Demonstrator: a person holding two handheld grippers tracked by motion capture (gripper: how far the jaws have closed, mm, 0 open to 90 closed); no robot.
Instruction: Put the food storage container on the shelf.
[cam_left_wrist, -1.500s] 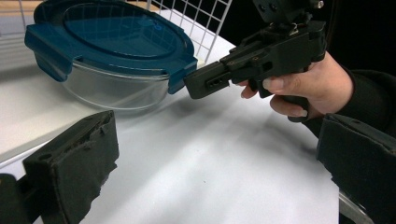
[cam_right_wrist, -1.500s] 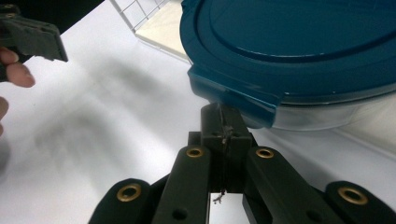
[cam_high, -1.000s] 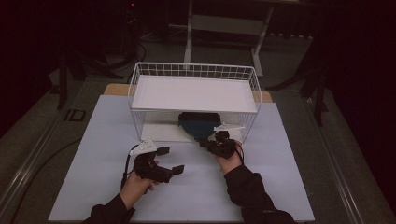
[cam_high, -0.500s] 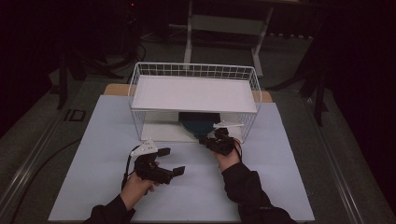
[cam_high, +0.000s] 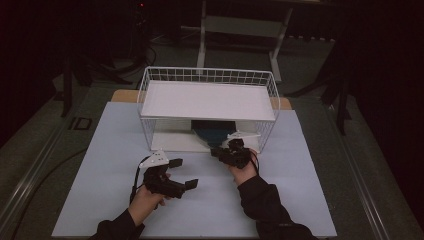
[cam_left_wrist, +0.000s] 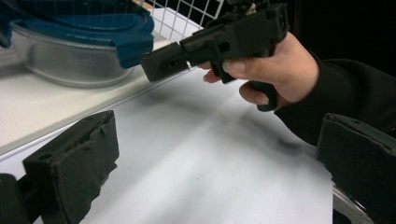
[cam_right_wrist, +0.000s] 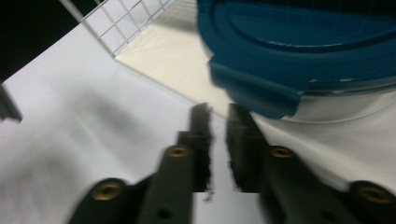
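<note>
The right gripper (cam_right_wrist: 217, 140), fingers nearly closed on nothing, sits just before the blue-lidded clear plastic container's (cam_right_wrist: 299, 56) protruding tab under the white wire rack (cam_high: 207, 100), while the left gripper (cam_high: 180, 175) waits wide open.

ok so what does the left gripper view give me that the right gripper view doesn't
Left gripper view: the left gripper, fingers wide apart and empty, and beyond it the person's right hand pointing the right gripper at the container.

Right gripper view: that gripper's own fingers close up, nearly shut with a narrow gap, holding nothing, right by the lid's blue tab; contact is unclear.

Both: the blue-lidded container, the white wire basket and the pale table.
</note>
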